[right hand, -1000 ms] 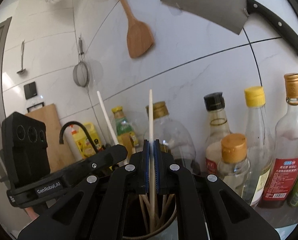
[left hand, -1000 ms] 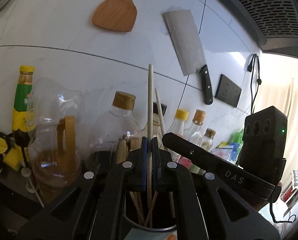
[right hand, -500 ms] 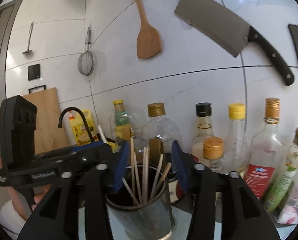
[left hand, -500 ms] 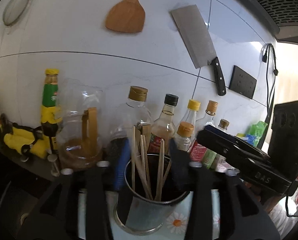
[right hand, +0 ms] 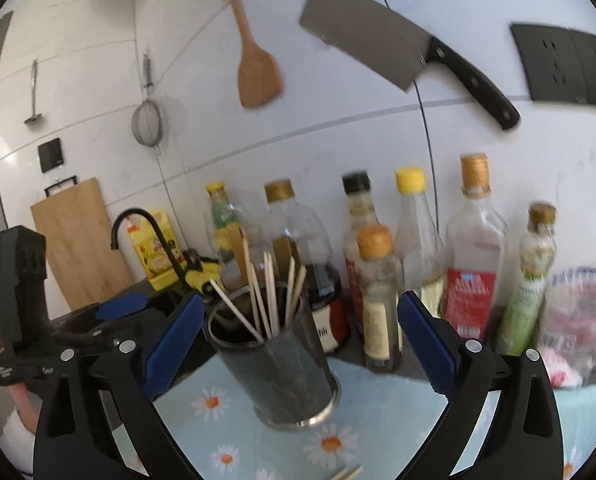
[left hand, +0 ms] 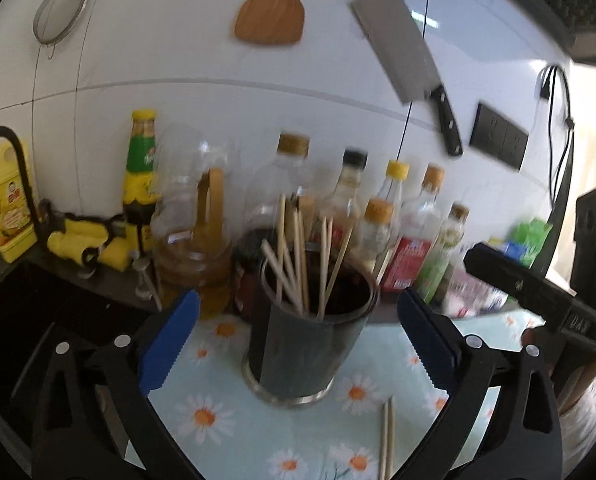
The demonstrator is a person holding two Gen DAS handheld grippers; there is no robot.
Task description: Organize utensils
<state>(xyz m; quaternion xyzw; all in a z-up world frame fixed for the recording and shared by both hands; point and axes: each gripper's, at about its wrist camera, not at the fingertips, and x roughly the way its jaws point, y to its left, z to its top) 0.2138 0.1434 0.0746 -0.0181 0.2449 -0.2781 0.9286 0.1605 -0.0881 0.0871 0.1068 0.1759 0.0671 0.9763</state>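
Note:
A dark metal utensil cup (left hand: 301, 356) stands on a daisy-print mat (left hand: 218, 432), holding several wooden chopsticks (left hand: 298, 264). It also shows in the right wrist view (right hand: 286, 376) with its chopsticks (right hand: 266, 296). My left gripper (left hand: 298, 344) is open and empty, its blue pads either side of the cup and nearer the camera. My right gripper (right hand: 298, 344) is open and empty, likewise framing the cup. A loose pair of chopsticks (left hand: 387, 436) lies on the mat in front of the cup; its tip shows in the right wrist view (right hand: 347, 473).
Several sauce and oil bottles (right hand: 473, 248) line the wall behind the cup. A cleaver (right hand: 397, 52), wooden spatula (right hand: 256, 72) and strainer (right hand: 148, 124) hang on the tiles. A sink with black tap (left hand: 14, 184) is at left. A cutting board (right hand: 78, 240) leans there.
Both grippers were shut on a chopstick above the cup, then opened and let them drop in. Both have since pulled back and up from the cup.

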